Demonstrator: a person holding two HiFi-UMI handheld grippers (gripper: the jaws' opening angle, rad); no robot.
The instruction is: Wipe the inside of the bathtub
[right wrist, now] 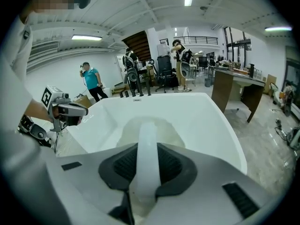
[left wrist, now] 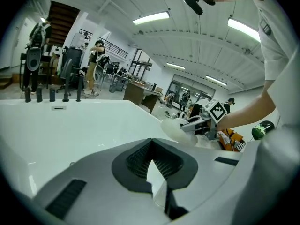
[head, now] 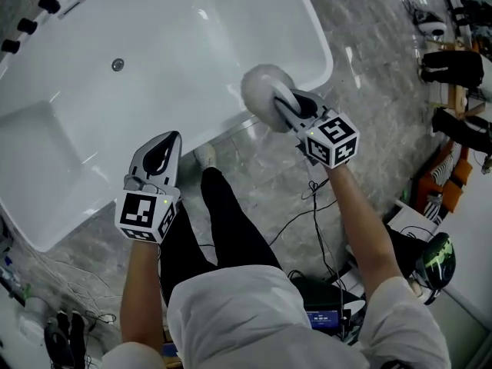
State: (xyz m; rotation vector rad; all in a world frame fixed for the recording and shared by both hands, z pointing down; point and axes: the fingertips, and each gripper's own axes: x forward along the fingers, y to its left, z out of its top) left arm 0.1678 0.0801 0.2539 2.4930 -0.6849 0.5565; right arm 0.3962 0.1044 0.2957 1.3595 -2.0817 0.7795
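the right gripper (head: 290, 108) is clamping its jaws tight on the white handle (right wrist: 147, 156) of a fluffy round pad (head: 260, 91), and the pad is hanging at 12 o'clock in the head view, over the near rim of the white bathtub (head: 192, 68) close to its 4 o'clock corner. in the right gripper view the pad (right wrist: 151, 128) is sitting just ahead of the jaws, with the tub's basin (right wrist: 201, 121) lying open beyond it; whether the pad is touching the rim is not showing. the left gripper (head: 164, 149) is hovering at 9 o'clock, at the tub's near edge, well apart from the pad. its own view is showing the left gripper (left wrist: 151, 146) with both jaw tips meeting and nothing between them. the tub is filling the head view from 9 to 12 o'clock, its drain (head: 118, 64) lying at 11 o'clock. the person's black-trousered leg (head: 223, 221) is standing on the grey marbled floor (head: 369, 129) at 6 o'clock of the tub.
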